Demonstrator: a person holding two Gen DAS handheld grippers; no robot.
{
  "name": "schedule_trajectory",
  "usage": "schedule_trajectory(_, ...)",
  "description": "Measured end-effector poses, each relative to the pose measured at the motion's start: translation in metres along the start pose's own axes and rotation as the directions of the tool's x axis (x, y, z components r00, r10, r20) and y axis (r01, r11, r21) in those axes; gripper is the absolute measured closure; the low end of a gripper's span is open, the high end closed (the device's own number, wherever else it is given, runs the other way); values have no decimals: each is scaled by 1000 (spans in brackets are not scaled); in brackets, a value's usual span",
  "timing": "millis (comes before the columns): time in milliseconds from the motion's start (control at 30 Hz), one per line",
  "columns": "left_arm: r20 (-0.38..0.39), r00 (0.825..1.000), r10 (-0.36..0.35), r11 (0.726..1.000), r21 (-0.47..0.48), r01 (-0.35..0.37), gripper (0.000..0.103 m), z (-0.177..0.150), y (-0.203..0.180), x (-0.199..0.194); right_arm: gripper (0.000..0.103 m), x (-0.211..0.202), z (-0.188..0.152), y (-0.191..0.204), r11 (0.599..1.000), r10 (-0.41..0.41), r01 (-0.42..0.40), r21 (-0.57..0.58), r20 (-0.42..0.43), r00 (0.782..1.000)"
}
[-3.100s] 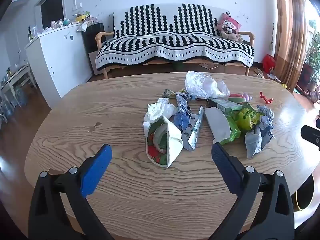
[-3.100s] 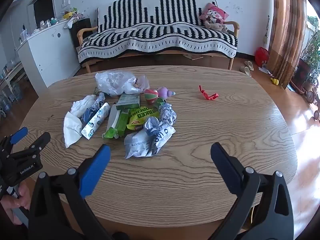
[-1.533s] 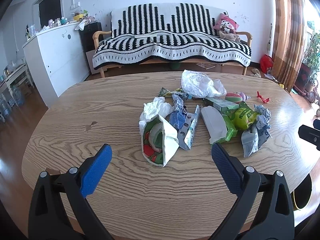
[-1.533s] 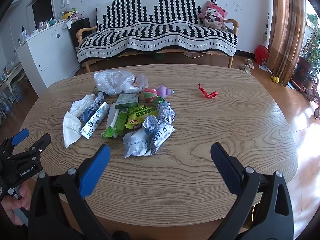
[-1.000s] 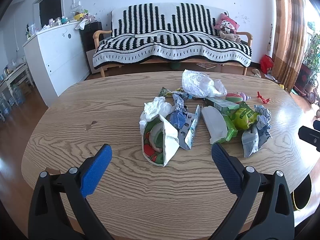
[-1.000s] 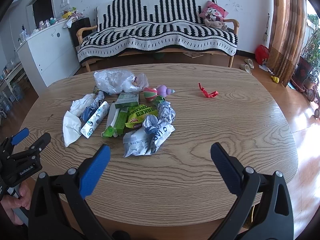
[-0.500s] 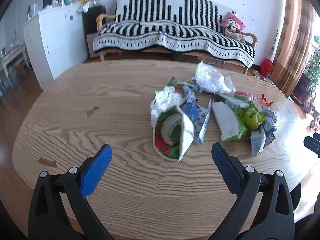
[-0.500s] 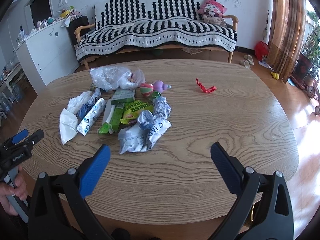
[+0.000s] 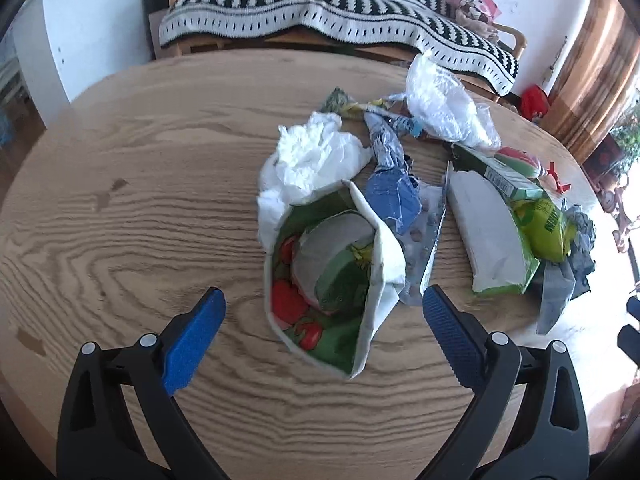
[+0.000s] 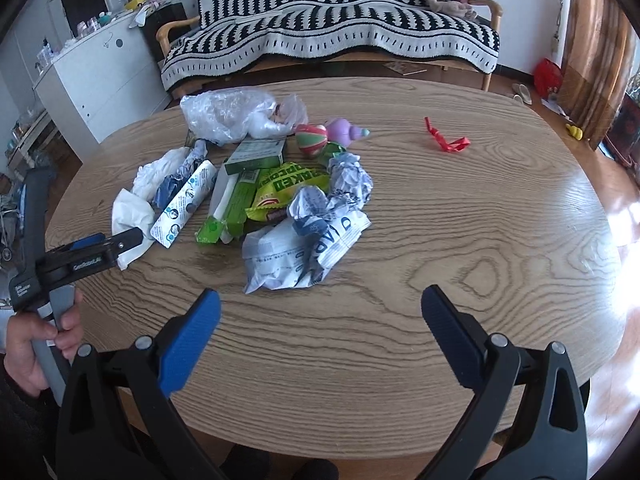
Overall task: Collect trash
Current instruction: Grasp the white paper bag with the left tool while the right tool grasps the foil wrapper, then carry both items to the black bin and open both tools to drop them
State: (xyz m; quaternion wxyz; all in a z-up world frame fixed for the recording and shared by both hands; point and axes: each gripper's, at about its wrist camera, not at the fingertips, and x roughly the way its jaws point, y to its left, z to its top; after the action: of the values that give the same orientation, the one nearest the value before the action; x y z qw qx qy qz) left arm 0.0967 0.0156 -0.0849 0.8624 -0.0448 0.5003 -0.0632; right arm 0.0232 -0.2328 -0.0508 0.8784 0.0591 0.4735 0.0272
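A heap of trash lies on the oval wooden table (image 9: 120,220). My left gripper (image 9: 320,332) is open, and its fingers straddle the near end of a white wrapper with a tomato print (image 9: 332,280). Behind the wrapper lie a crumpled white tissue (image 9: 316,156), a blue wrapper (image 9: 392,196), a white-and-green pack (image 9: 492,236) and a clear plastic bag (image 9: 444,108). My right gripper (image 10: 320,328) is open and empty, short of a crumpled white-and-blue bag (image 10: 304,244). The left gripper also shows in the right wrist view (image 10: 100,252), beside the tissue (image 10: 132,216).
A red ribbon scrap (image 10: 446,138) lies alone at the table's far right. A small ball (image 10: 312,136) and a purple toy (image 10: 344,130) sit behind the heap. A striped sofa (image 10: 332,32) and a white cabinet (image 10: 104,76) stand beyond the table.
My left gripper has moved forward and down to the tomato-print wrapper, which now sits between its open fingers. My right gripper has moved slightly closer to the heap.
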Motion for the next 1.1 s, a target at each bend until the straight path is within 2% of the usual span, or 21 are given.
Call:
schedule_trajectory(33,2,1000,11,1000,-1,-11,14,1,-1,2,6,2,1,0,1000,8,-8,6,-5,1000)
schedule_trajectory(67,9,1000,29,1000,5,-29,27,0,-2,3,6,5,3,-1,1000,19,-19,13,-8,1000)
schedule_trajectory(100,12,999,39,999,15,-39,35,0,-3,2,6,7,4,-1,1000,25,-25,18,-8,1000)
schedule_trajectory(200,47,999,23,1000,-16,-23,47,-3,9,-16,6,12,7,-3,999,32,-32,32,-13,999)
schedule_trajectory(433,165,986,32,999,-29,-27,49,-14,33,-69,6,44,9,4,996,62,-57,72,-68,996)
schedule_trajectory(633,186,982,-15,999,31,10,49,-13,22,-77,6,76,14,4,994,52,-44,103,-79,996)
schedule_trajectory(700,180,983,-37,998,59,27,48,-12,13,-74,22,81,15,1,993,63,-55,105,-77,995)
schedule_trajectory(733,173,984,-53,996,77,40,49,-11,7,-72,38,80,15,-1,992,73,-65,110,-76,994)
schedule_trajectory(767,166,984,-62,995,91,47,49,-11,2,-70,42,77,14,-1,992,68,-60,108,-72,995)
schedule_trajectory(867,145,984,-105,989,115,89,48,-7,-17,-65,52,62,6,-3,992,90,-84,89,-64,994)
schedule_trajectory(1000,120,980,-161,977,161,141,48,-5,-51,-63,57,33,-12,-9,992,99,-94,83,-50,994)
schedule_trajectory(1100,120,973,-195,964,204,168,48,-8,-81,-68,58,8,-30,-18,995,60,-59,78,-10,998)
